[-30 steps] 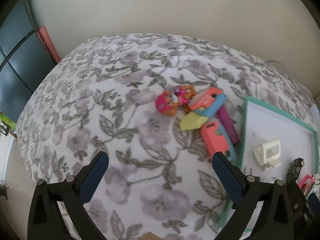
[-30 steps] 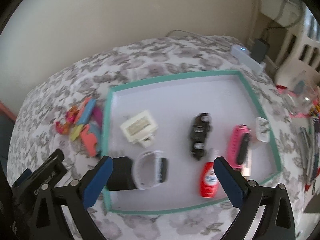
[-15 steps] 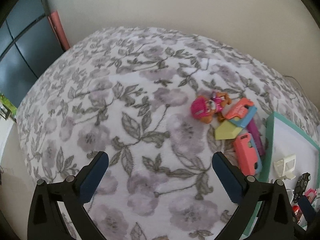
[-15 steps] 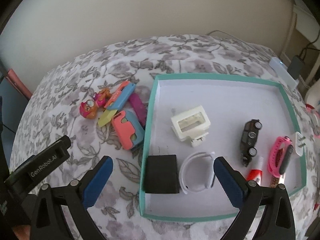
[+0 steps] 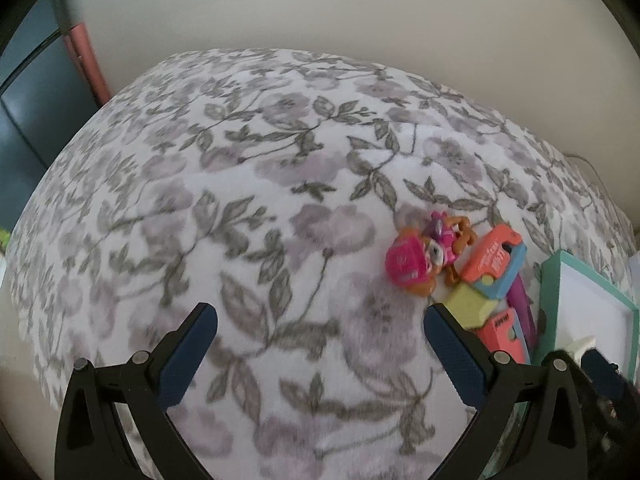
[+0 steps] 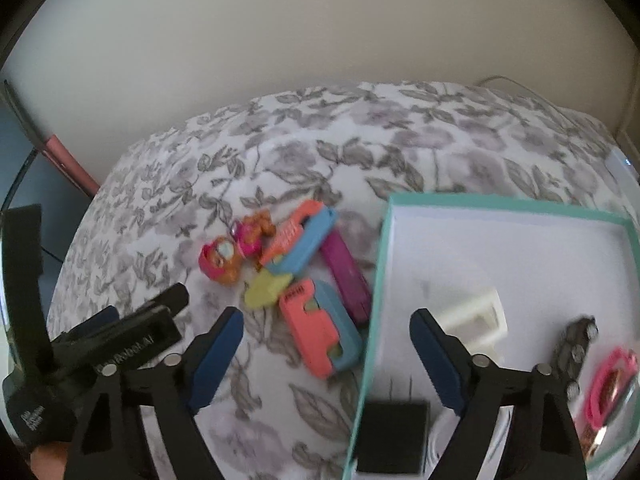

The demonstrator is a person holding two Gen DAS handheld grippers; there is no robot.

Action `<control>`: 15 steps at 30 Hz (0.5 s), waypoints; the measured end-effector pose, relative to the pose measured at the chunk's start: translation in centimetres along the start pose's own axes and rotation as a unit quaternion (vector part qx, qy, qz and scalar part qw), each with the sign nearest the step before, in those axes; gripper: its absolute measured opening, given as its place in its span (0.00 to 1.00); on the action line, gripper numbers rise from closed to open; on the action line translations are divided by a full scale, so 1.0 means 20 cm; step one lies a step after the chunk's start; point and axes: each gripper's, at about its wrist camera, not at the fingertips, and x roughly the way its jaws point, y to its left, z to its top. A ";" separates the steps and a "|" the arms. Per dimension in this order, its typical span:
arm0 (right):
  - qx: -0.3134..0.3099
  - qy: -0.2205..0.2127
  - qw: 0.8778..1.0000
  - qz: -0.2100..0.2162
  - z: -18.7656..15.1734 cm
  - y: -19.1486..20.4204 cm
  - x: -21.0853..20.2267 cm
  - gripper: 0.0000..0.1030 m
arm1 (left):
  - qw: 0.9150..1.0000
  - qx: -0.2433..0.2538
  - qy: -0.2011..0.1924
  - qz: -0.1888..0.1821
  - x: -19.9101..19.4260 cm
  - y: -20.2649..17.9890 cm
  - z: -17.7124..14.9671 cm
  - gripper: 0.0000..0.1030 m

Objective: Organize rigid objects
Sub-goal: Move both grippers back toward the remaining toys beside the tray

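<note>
Nearest the right wrist camera, the right gripper [image 6: 326,334] stands parted with nothing between its pads; its jaws have just been closing a little. It hangs above the near end of the coral-and-blue block [image 6: 320,330], which lies on the floral cover [image 6: 280,160] just beside the left wall of the teal tray [image 6: 378,292]. At about eight o'clock in that view the left gripper [image 6: 132,320] shows, and its own camera has it spread wide and empty over bare fabric, the toy heap at its two o'clock. Beyond the near block lie a yellow wedge [image 6: 264,290], a purple bar [image 6: 346,280], a second coral-and-blue piece [image 6: 298,242] and, farthest at eleven o'clock, the pink toy figure [image 6: 224,260]. The tray already holds a black box [image 6: 390,436], a white frame [image 6: 472,316], a dark toy car [image 6: 572,344] and a pink band [image 6: 612,384]. The step looks like picking the near block for the tray. It would go best by squaring the pads to the block's long sides, descending clear of the tray wall, and closing without nudging the neighbouring bar.
</note>
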 end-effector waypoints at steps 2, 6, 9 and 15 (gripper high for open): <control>0.004 -0.002 1.000 0.002 0.04 -0.01 0.02 0.83 | 1.000 0.014 -0.002 -0.009 0.03 -0.01 0.03 1.00; 0.021 -0.001 1.000 0.012 0.12 -0.04 0.06 0.77 | 0.999 0.045 -0.007 -0.022 0.08 -0.05 0.07 1.00; 0.024 0.002 1.000 0.010 0.17 -0.04 0.08 0.77 | 0.997 0.070 -0.006 -0.041 0.12 -0.10 0.10 1.00; 0.026 0.012 1.000 0.011 0.23 -0.05 0.12 0.77 | 0.993 0.107 -0.006 -0.049 0.18 -0.20 0.13 0.99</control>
